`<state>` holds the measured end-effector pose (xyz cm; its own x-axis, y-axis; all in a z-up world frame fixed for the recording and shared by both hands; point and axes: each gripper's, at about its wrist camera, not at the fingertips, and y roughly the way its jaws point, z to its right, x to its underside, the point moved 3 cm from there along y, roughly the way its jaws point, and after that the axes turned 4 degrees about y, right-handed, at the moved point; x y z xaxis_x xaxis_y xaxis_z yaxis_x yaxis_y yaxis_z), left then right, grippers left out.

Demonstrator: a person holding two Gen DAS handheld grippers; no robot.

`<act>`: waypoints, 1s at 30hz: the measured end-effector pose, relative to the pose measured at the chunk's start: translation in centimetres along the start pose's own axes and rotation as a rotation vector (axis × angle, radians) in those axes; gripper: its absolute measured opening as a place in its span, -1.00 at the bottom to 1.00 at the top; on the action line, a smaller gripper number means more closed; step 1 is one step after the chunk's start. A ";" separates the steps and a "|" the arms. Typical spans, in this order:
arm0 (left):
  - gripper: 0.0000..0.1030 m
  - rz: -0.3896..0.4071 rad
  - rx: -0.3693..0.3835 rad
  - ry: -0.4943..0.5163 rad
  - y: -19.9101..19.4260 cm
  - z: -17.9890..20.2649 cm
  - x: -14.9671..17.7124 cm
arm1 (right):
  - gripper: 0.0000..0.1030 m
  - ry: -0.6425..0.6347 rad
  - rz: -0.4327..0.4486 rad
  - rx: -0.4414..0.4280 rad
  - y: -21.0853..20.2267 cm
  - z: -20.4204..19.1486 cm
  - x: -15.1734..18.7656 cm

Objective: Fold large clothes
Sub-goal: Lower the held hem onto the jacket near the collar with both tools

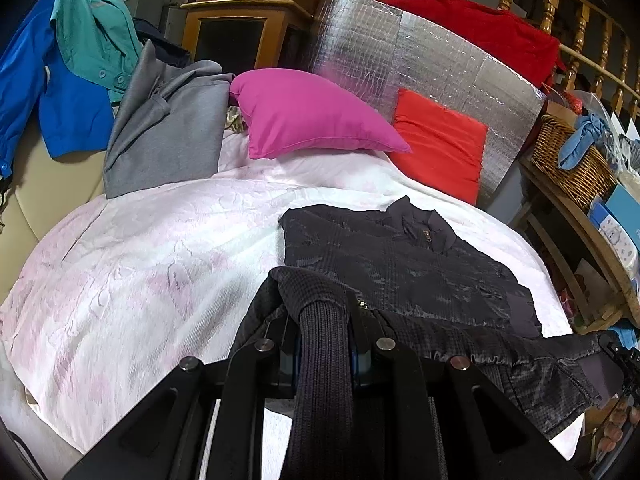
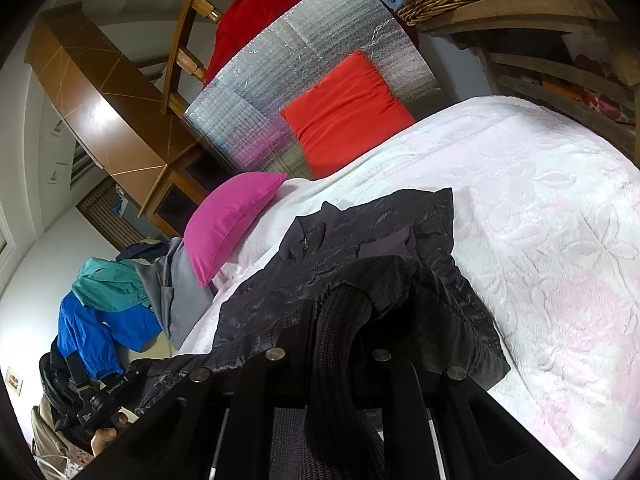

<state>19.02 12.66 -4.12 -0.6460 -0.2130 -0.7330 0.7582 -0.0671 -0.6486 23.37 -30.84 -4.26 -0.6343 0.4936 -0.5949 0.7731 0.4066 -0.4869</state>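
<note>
The dark quilted jacket with a zip collar (image 1: pixel 404 264) lies on the bed's pale pink-and-white embossed bedspread (image 1: pixel 140 264). The left hand-held gripper (image 1: pixel 323 312) is clamped on its ribbed knit cuff (image 1: pixel 320 344); the right hand-held gripper (image 2: pixel 340 320) pinches the other ribbed cuff (image 2: pixel 340 332). No writing is legible.

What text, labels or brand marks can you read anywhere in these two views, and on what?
None can be read.
Blue box on the right-hand shelf: printed cartoon figure, any lettering blurred.
Other tool seen from the right wrist: small white lettering on its black body, too small to read.
Dark jacket: zip pull only, no label visible.
</note>
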 end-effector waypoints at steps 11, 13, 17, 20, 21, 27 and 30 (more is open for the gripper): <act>-0.64 0.006 -0.003 0.019 1.5 0.7 -1.9 | -0.77 0.001 0.020 0.013 1.2 -0.3 -1.5; -0.64 0.009 -0.003 0.020 1.9 0.8 -2.4 | -0.77 0.003 0.026 0.015 1.6 -0.4 -2.1; -0.64 0.016 -0.013 0.023 2.6 1.2 -3.8 | -0.77 -0.003 0.041 0.015 2.3 -1.1 -3.4; -0.64 0.019 -0.022 0.027 3.2 1.4 -4.7 | -0.77 -0.011 0.052 0.015 2.9 -1.7 -4.5; -0.64 0.020 -0.026 0.028 3.4 1.5 -4.9 | -0.77 -0.013 0.054 0.015 3.0 -1.9 -4.7; -0.64 0.004 -0.063 0.026 5.2 1.8 -5.6 | -0.77 -0.025 0.055 0.037 4.6 -2.4 -5.9; -0.64 -0.006 -0.074 0.026 5.9 1.8 -5.7 | -0.77 -0.024 0.047 0.049 5.3 -2.4 -6.2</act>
<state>27.32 11.75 -3.46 -0.6531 -0.1876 -0.7337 0.7464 0.0042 -0.6655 31.37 -29.89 -1.60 -0.5978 0.4927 -0.6324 0.8013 0.3453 -0.4885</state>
